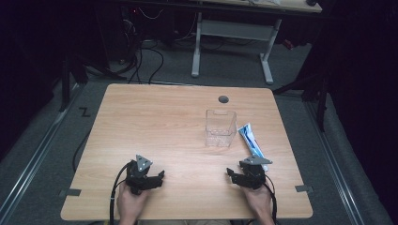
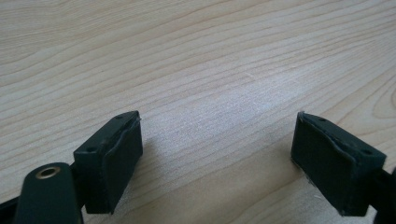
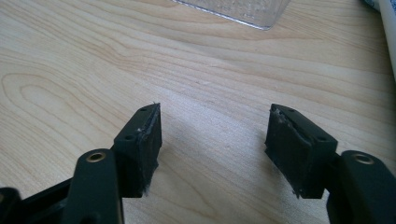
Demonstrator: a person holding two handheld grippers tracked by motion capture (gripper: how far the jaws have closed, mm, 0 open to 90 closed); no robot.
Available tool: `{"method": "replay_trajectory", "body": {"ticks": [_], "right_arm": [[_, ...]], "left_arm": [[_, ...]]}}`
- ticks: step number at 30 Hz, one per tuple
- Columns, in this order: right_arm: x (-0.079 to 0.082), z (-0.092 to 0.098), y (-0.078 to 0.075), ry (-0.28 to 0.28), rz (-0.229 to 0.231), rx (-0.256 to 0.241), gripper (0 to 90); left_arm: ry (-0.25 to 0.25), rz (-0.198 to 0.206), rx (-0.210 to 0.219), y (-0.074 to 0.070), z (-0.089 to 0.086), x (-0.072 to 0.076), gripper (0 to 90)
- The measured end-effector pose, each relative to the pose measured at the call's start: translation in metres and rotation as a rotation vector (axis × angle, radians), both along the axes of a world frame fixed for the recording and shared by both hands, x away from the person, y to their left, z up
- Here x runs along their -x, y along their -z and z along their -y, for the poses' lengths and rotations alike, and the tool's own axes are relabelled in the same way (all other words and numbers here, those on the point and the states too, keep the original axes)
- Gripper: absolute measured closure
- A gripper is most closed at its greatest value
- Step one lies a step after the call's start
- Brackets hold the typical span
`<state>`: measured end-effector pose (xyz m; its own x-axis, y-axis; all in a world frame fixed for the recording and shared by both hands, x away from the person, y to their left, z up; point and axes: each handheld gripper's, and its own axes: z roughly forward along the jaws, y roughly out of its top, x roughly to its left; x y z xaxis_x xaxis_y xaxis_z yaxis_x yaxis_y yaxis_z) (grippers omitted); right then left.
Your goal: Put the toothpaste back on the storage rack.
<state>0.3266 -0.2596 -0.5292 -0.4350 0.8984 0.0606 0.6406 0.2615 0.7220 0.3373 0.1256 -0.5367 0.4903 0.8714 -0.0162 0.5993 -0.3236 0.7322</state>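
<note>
The table (image 1: 155, 122) has a pale wood-grain top, smooth with a soft satin sheen. The container (image 1: 220, 127) is clear, glossy plastic. The tube (image 1: 252, 144) beside it looks like glossy white and blue plastic (its print is too small to read). The left gripper (image 2: 217, 161) and right gripper (image 3: 214, 149) are matt black, their pads (image 3: 148, 149) rubbery and frayed at the edges.

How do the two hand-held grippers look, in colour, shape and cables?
Both are black. The left gripper and the right gripper each carry a grey three-cornered plate on top and trail a black cable. The rectangular black jaw pads look worn at the edges, and the arms behind them have brass-coloured rivets.
</note>
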Motion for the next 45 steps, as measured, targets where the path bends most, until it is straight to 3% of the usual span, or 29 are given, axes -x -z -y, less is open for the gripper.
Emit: {"method": "replay_trajectory", "body": {"ticks": [7, 12, 20, 24, 30, 41, 45], "right_arm": [[0.003, 0.002, -0.003, 0.005, 0.006, -0.001, 41.6], [0.005, 0.011, -0.007, 0.017, 0.007, -0.066, 44.1], [0.009, 0.018, -0.011, 0.031, 0.017, -0.105, 42.7], [0.012, 0.021, -0.014, 0.023, 0.038, -0.097, 43.6], [0.015, 0.029, -0.015, 0.019, 0.024, -0.115, 49.7], [0.024, 0.044, -0.012, 0.047, 0.024, -0.142, 50.7], [0.029, 0.051, -0.017, 0.054, 0.046, -0.137, 50.8]], "left_arm": [[-0.001, 0.000, 0.000, 0.000, 0.000, 0.000, 16.8], [-0.001, 0.000, 0.000, 0.000, 0.000, 0.000, 16.8], [-0.001, 0.000, -0.001, 0.000, 0.000, 0.000, 16.7], [-0.001, -0.001, -0.003, 0.000, 0.000, 0.000, 16.8], [-0.003, -0.002, -0.003, 0.000, 0.000, 0.000, 16.7], [-0.006, -0.002, -0.002, 0.000, 0.001, 0.000, 16.7], [-0.006, -0.002, -0.002, 0.000, 0.001, 0.000, 16.8]]}}
